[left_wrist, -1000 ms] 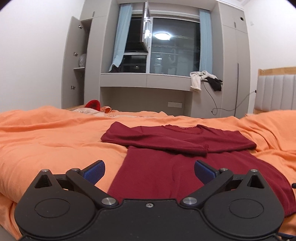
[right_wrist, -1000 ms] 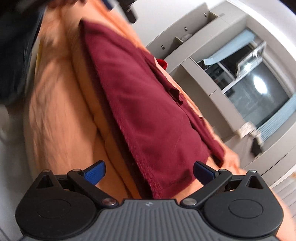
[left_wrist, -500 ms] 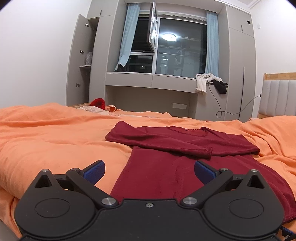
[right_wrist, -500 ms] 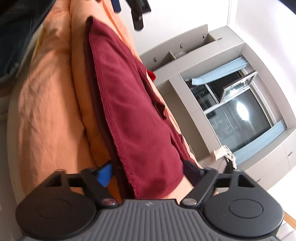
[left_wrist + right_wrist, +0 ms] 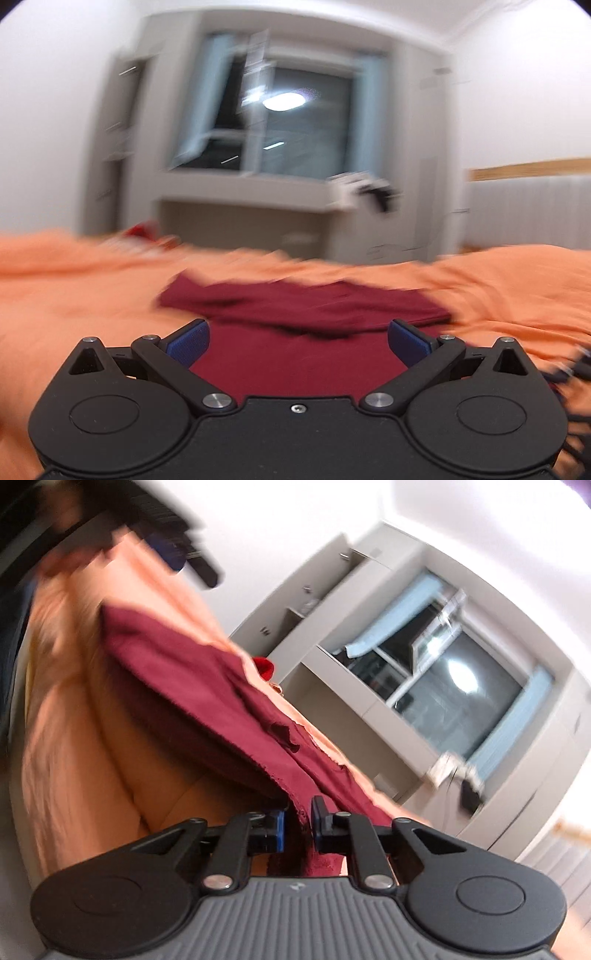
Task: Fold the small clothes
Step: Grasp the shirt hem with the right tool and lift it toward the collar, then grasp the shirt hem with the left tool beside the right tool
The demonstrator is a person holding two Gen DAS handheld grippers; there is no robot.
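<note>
Right tool closing on the hem of a dark red top spread on an orange bed

The right tool (image 5: 297,825) has its jaws closing with the edge of the dark red top (image 5: 207,701) caught between them, low in the right wrist frame; the left tool (image 5: 298,341) is released, jaws spread wide above the cloth at the lower centre of its blurred frame. To do the fold well, I judge the left should take the matching corner before any lift, so both carry the hem over evenly toward the far edge without dragging the orange bed cover (image 5: 74,295). The top lies flat across the middle of the bed, thin knit, sleeves folded across its far part, its near edge slightly frayed.
</note>
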